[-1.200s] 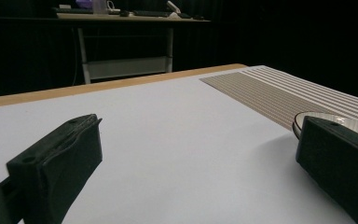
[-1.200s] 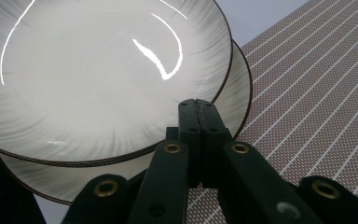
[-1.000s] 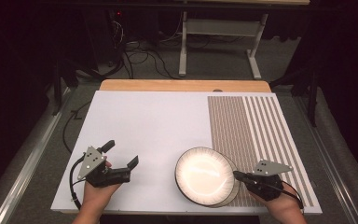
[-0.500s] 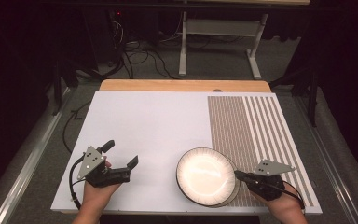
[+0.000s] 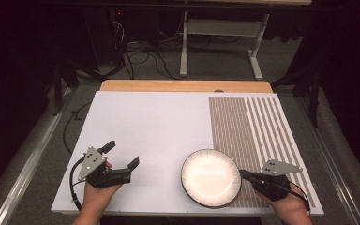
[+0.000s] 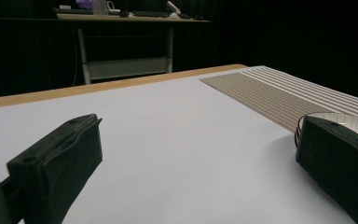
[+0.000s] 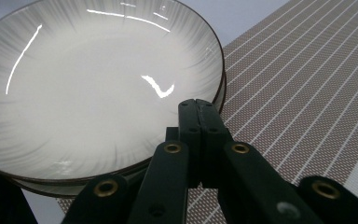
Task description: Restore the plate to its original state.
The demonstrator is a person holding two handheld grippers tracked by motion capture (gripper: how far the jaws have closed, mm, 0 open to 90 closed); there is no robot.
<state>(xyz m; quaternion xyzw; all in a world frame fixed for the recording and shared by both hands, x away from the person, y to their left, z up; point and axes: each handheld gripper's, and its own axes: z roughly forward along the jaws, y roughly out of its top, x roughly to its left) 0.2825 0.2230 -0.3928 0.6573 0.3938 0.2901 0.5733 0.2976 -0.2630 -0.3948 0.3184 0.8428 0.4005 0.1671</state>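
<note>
A white plate [image 5: 211, 178] with fine grey streaks and a dark rim lies near the table's front edge, half on the striped mat [image 5: 253, 126]. In the right gripper view a second rim shows under the plate [image 7: 98, 79], as of another plate beneath it. My right gripper [image 5: 242, 174] is shut, its joined tips over the plate's right rim, and nothing shows between the jaws of the right gripper [image 7: 198, 105]. My left gripper [image 5: 122, 153] stands open on the bare white tabletop, left of the plate and apart from it. The plate's edge [image 6: 345, 119] peeks from behind that gripper's right jaw.
The white tabletop [image 5: 154, 126] stretches wide between and beyond the grippers, with a wooden strip [image 5: 183, 86] along its far edge. Past the table stand a desk frame [image 5: 220, 28] and cables on the floor [image 5: 136, 56]. A metal rail [image 5: 28, 159] runs along the left.
The plate has slid very slightly to the right with the right gripper at its rim. The left gripper has stayed put and open.
</note>
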